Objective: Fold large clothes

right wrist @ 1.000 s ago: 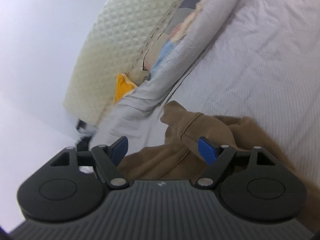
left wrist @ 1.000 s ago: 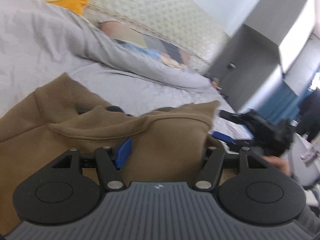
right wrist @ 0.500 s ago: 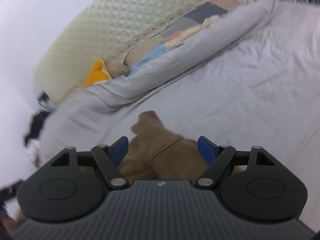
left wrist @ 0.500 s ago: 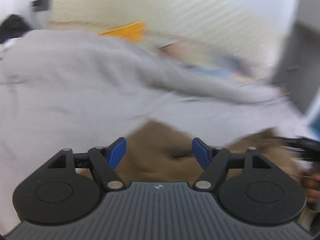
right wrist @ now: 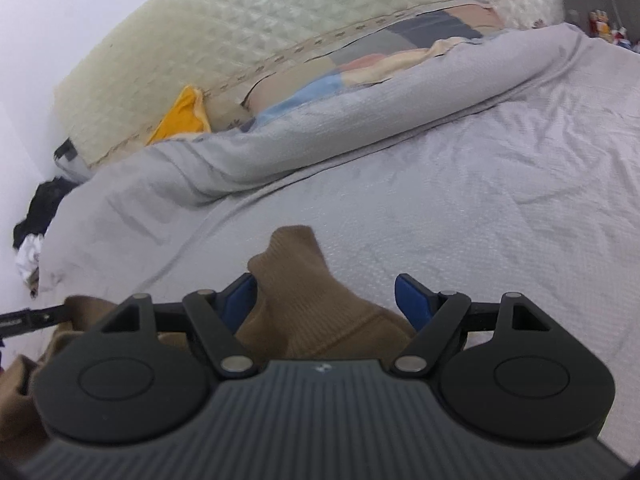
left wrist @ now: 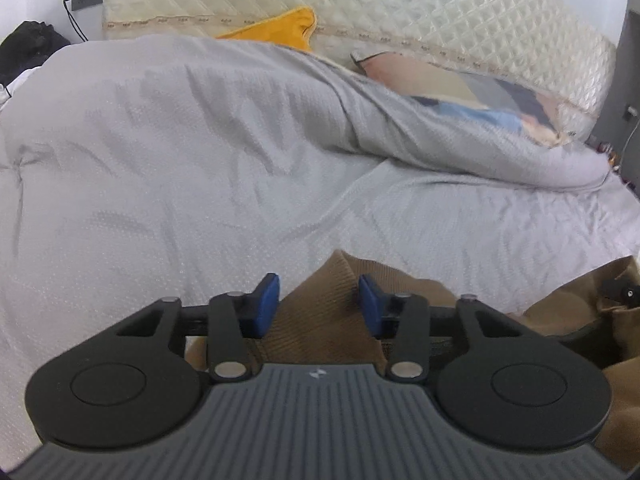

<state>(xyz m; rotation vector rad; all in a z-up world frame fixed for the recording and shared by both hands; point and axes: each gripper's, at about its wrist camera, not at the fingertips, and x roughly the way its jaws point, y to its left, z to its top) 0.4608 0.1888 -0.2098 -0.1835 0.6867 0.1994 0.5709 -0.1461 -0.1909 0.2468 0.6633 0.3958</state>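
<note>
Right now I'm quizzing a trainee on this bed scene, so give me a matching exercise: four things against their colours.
Things:
1. garment
2. bedspread
3. cushion by the headboard
4. pads on the right tongs

Colours:
A. blue
B. grey
C. brown
D. orange-yellow

Pairs: 1-C, 2-B, 3-D, 4-A

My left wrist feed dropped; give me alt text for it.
The left gripper, jaws just closing, straddles a ribbed corner of the brown garment on the grey bedspread. Pillows line the quilted headboard.
</note>
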